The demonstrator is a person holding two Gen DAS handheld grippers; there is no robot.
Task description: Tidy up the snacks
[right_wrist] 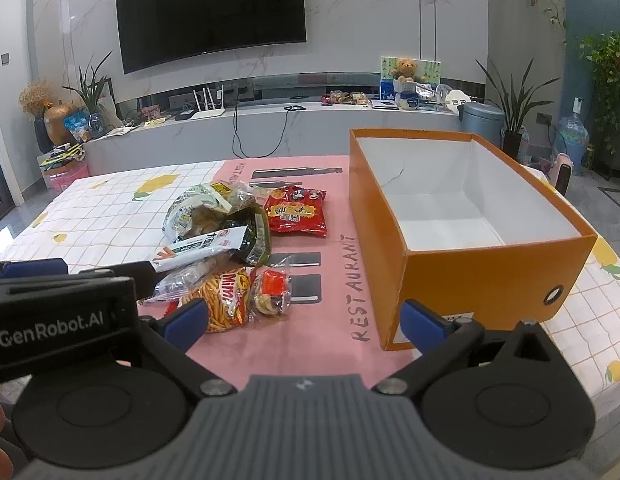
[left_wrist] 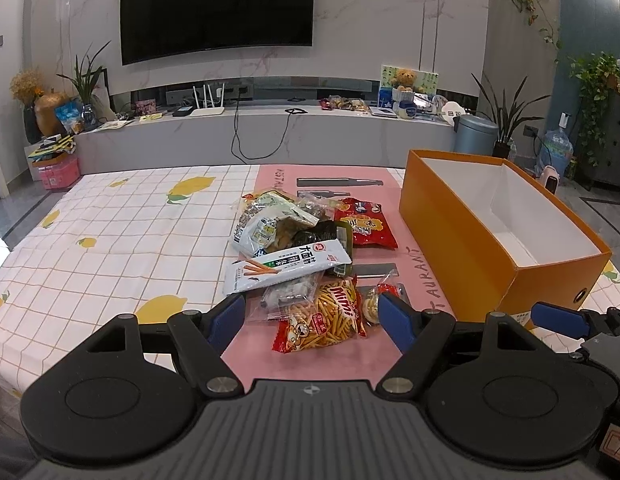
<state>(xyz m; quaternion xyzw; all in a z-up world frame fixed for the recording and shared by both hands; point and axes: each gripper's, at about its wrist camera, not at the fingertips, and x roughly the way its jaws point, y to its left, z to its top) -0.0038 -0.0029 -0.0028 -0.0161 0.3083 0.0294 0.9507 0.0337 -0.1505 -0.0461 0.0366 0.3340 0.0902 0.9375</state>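
Observation:
A pile of snack packets (left_wrist: 298, 248) lies on the pink mat (left_wrist: 310, 344); it also shows in the right wrist view (right_wrist: 230, 240). Nearest is an orange Mimi stick-snack bag (left_wrist: 325, 316) (right_wrist: 226, 296). A red packet (left_wrist: 363, 226) (right_wrist: 296, 214) lies at the pile's right. An open, empty orange box (left_wrist: 469, 248) (right_wrist: 477, 268) stands to the right. My left gripper (left_wrist: 313, 320) is open, its fingers either side of the Mimi bag, holding nothing. My right gripper (right_wrist: 306, 320) is open and empty above the mat, in front of the box's near corner.
The table has a white lemon-print cloth (left_wrist: 110, 240). The left gripper's body (right_wrist: 62, 320) shows at the left of the right wrist view. Behind the table are a TV console (left_wrist: 270, 128), a TV, plants and a grey bin (left_wrist: 475, 134).

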